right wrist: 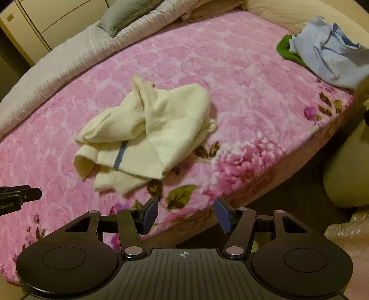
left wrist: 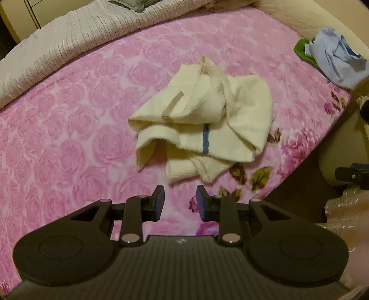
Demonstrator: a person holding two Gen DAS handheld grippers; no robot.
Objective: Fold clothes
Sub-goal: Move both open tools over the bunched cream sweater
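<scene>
- A cream garment (left wrist: 200, 122) is lying crumpled in a loose heap on the pink blanket (left wrist: 69, 138) covering the bed, near the middle and toward the near edge.
- A short blue stripe (left wrist: 205, 138) is showing on the heap's near fold, and a thin cream strap is looping over its top toward the far side.
- The left tool (left wrist: 180, 203) is hovering just near of the garment, apart from it, with its jaws standing at a moderate gap and holding nothing.
- The right tool (right wrist: 186, 215) is hovering over the near edge of the bed, to the right of the heap and apart from it, with its jaws spread wide and gripping nothing.
- In the right wrist view, the left tool is poking in at the left edge, above the blanket.
- A light blue garment (right wrist: 327, 53) is sitting bunched at the far right corner of the bed, well apart from the cream one.
- A green cloth (right wrist: 286, 50) is peeking out from under the blue garment's left side, touching it.
- A pale ribbed quilt (right wrist: 57, 76) is lying rolled along the far left side of the bed, with a grey pillow (right wrist: 124, 16) resting on its far end.
</scene>
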